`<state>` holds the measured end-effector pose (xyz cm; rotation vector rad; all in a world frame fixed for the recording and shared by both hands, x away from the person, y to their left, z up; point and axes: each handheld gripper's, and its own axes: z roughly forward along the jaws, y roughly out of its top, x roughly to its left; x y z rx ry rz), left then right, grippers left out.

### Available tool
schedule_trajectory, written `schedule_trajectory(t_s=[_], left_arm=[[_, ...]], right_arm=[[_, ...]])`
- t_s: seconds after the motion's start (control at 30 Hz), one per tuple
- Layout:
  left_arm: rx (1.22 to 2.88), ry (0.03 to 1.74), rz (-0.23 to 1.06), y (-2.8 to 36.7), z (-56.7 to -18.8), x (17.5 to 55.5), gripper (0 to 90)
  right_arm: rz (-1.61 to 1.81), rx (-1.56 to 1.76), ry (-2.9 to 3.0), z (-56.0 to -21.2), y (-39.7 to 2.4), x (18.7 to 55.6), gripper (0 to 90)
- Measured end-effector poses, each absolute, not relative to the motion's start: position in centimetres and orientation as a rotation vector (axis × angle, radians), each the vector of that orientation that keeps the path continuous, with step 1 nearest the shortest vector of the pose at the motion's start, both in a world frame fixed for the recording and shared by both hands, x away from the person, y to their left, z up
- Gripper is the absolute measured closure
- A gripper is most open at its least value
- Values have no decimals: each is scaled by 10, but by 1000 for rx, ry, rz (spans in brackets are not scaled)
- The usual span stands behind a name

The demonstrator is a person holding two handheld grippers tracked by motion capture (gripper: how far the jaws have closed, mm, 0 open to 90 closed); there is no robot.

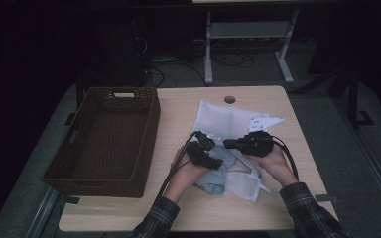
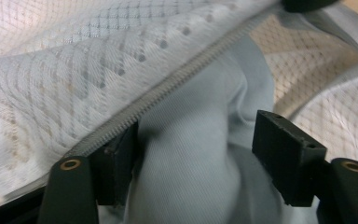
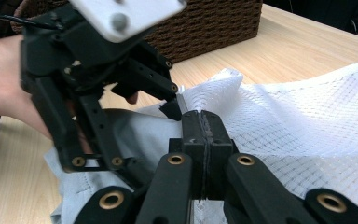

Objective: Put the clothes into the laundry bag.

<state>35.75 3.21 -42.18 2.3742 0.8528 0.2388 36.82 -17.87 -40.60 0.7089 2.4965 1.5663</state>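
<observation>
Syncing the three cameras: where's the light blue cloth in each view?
High view: light blue cloth lower centre, under both hands, half inside the white mesh bag.
Left gripper view: centre, between the open jaws, under the bag's zipper.
Right gripper view: lower left, behind the left gripper.
Shared landmark: the mesh bag.

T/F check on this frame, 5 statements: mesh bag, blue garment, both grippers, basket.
1. The right gripper is shut on the mesh bag. True.
2. The left gripper is clamped shut on the blue garment. False: its jaws stand apart, with the garment between them.
3. The wicker basket holds folded clothes. False: nothing shows inside it.
4. The bag's zipper is open, with the garment in the opening. True.
5. The basket sits to the right of the bag. False: it sits to the left.
</observation>
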Motion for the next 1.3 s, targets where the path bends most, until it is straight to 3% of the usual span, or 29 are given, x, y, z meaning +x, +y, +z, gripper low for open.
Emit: schedule_trajectory(t_s=[0.47, 0.87, 1.2, 1.3], left_arm=[[2331, 799, 158, 69, -400, 334, 289], [2304, 780, 165, 106, -406, 308, 265], [2356, 769, 104, 96, -430, 312, 192], [2360, 773, 90, 95, -434, 312, 190]], right_arm=[[1558, 697, 2505, -406, -176, 366, 895], [1543, 701, 2532, -411, -175, 365, 893], [1508, 709, 2579, -419, -172, 365, 884], [1493, 718, 2598, -421, -173, 365, 806]])
